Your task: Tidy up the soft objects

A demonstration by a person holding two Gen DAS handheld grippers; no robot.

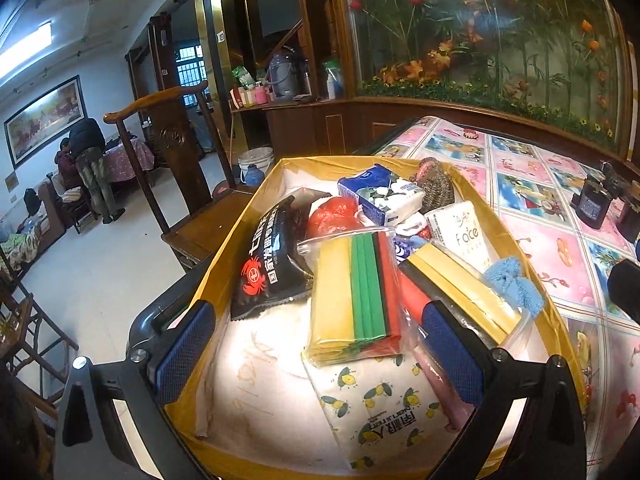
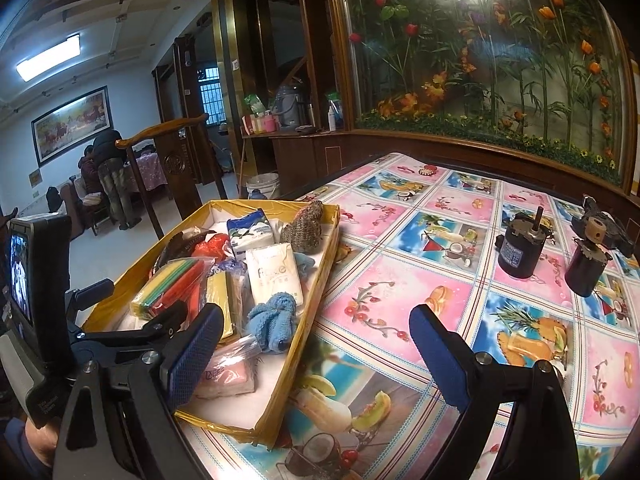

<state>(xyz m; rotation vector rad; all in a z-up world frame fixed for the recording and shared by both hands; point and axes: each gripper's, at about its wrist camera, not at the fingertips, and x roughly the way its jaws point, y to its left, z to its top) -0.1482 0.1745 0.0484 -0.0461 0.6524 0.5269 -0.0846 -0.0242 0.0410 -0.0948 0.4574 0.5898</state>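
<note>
Over the yellow box (image 1: 256, 208) on the table (image 2: 440, 240), left hand-held gripper (image 1: 316, 344) hovers with jaws apart above the bagged coloured cloths (image 1: 352, 292) and lemon-print pack (image 1: 380, 412). Right hand-held gripper (image 2: 316, 356) hangs wide open and empty, straddling the box's near edge, blue cloth (image 2: 274, 318) just ahead.
</note>
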